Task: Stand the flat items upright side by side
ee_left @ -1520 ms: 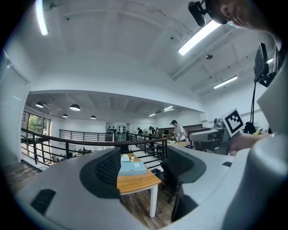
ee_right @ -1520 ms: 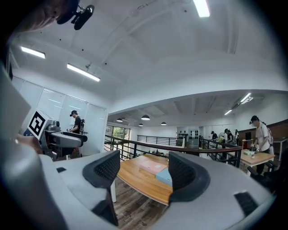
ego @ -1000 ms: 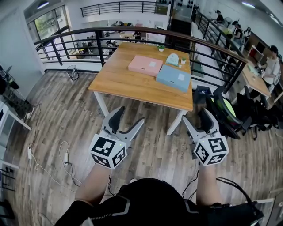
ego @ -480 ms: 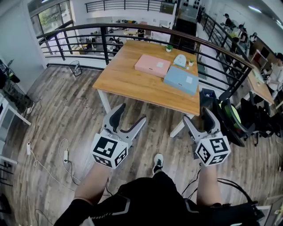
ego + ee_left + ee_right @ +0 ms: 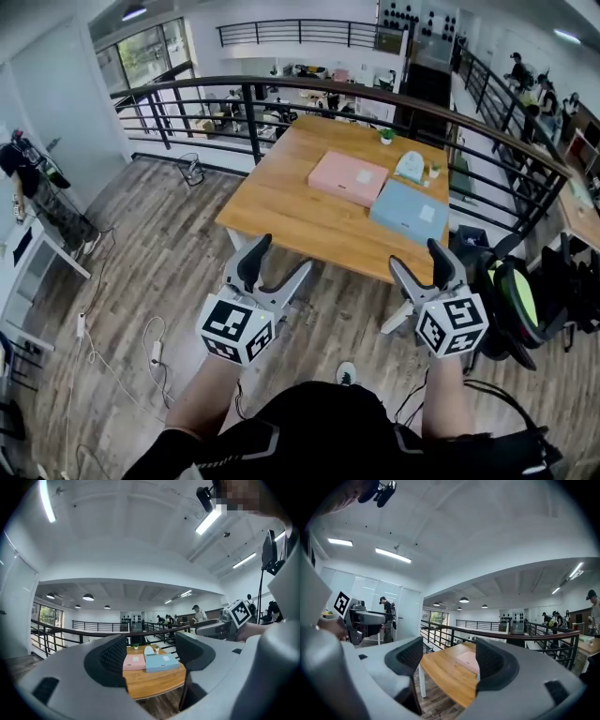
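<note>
Head view: two flat items lie on a wooden surface, with both grippers held well short of it.
The pink flat rectangular case (image 5: pixel 349 178) and the pale blue flat rectangular case (image 5: pixel 409 211) lie face down, just beside each other near the far right corner of the light wooden surface (image 5: pixel 281 211). Both look thin, stiff and smooth, and probably light. A pinch across one long edge, tipping it up, seems the surest hold, though a slick cover could slip. The left gripper (image 5: pixel 279 258) and right gripper (image 5: pixel 419 258) hang above the floor with fingers spread and nothing between them. The cases' thickness and their white labels are too small to make out. In the right gripper view, a finger hides the blue case.
</note>
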A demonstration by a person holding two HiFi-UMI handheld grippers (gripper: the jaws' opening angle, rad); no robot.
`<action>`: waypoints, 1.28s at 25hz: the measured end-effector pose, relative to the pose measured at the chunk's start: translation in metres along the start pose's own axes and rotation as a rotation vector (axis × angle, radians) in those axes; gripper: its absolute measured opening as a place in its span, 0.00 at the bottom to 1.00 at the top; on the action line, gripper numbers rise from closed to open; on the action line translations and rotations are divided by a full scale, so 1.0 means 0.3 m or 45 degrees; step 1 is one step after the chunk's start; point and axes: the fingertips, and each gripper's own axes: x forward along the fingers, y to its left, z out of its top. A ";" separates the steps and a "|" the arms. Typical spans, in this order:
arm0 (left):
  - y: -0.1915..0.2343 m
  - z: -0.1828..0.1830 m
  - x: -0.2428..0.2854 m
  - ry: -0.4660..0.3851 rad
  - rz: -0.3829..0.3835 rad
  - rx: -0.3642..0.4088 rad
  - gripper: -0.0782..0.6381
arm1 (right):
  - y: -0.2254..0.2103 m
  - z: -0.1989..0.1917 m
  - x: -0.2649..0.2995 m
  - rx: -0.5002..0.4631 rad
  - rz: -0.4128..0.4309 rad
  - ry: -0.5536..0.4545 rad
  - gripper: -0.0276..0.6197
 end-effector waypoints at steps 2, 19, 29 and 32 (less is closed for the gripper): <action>0.014 0.011 0.076 0.012 0.008 0.019 0.58 | -0.068 0.015 0.050 0.006 0.004 -0.017 0.59; -0.002 -0.008 0.632 0.093 0.019 0.057 0.58 | -0.534 -0.022 0.293 0.001 0.058 -0.022 0.59; 0.013 -0.055 0.803 0.130 -0.019 0.046 0.58 | -0.642 -0.068 0.416 0.035 0.078 -0.013 0.59; 0.080 -0.058 0.848 0.104 -0.029 0.043 0.58 | -0.654 -0.076 0.476 0.021 0.053 0.004 0.59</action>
